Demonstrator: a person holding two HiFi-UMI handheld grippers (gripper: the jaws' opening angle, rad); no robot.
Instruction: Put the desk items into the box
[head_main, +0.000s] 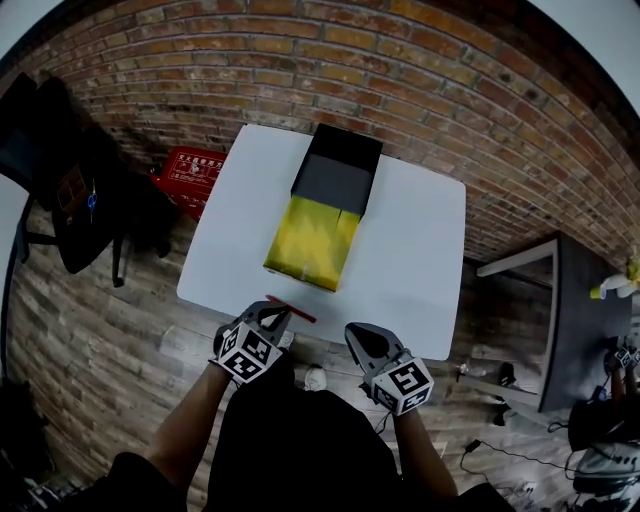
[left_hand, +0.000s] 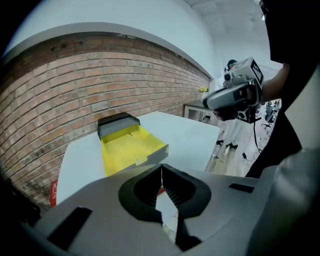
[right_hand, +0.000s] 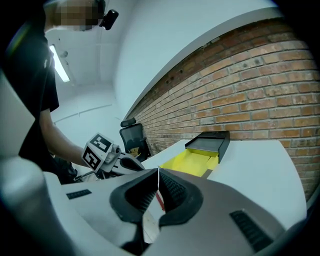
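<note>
Now, left hand-held gripper (head_main: 272, 318): jaws shut, empty, just beside red pen (head_main: 290, 308)
right hand-held gripper (head_main: 360, 338): closed too, nothing held
red pen: lies near surface (head_main: 410, 250) front edge, short of open yellow box (head_main: 312, 243)
advice: open left jaws first, straddle pen mid-length, then close

The table (head_main: 420, 250) stands with its far edge toward the brick wall (head_main: 300, 60). 1 box (head_main: 312, 240) lies on it, left of the middle, running from the far edge toward the near edge. Its cover (head_main: 335, 170) sits at the far end, by the table's far edge. A pen (head_main: 290, 308) lies along the near edge, left of its middle and apart from the box.

The 2 grippers are at the near edge. The left gripper (head_main: 278, 313) is just beside the pen, and the right gripper (head_main: 358, 336) is further right, off the table.

A chair (head_main: 70, 190) stands beyond the left edge, and a second table (head_main: 580, 330) stands well beyond the right edge.
</note>
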